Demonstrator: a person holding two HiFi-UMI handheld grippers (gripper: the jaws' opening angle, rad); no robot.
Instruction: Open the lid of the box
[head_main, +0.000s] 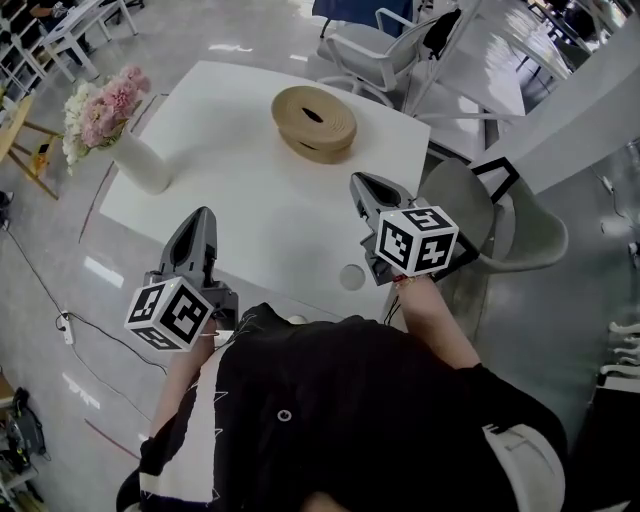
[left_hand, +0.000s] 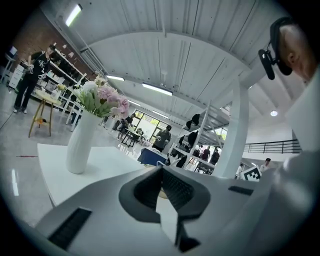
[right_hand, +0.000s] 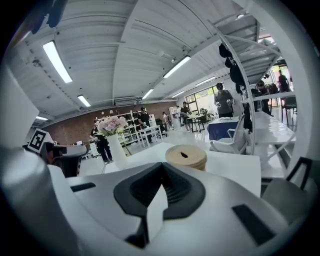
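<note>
A round tan box (head_main: 314, 122) with a slot in its lid sits at the far side of the white table (head_main: 250, 210); the right gripper view shows the box (right_hand: 186, 156) straight ahead beyond the jaws. My right gripper (head_main: 364, 184) hovers over the table's right edge, short of the box, jaws shut with nothing between them. My left gripper (head_main: 201, 222) hangs over the near left part of the table, jaws closed together and empty (left_hand: 161, 172). Both are well apart from the box.
A white vase of pink and cream flowers (head_main: 128, 140) stands at the table's left edge, also ahead-left of the left gripper, the vase (left_hand: 80, 142). White chairs (head_main: 375, 50) stand behind the table, a grey chair (head_main: 520, 235) at the right. A round hole (head_main: 351, 277) marks the table's near edge.
</note>
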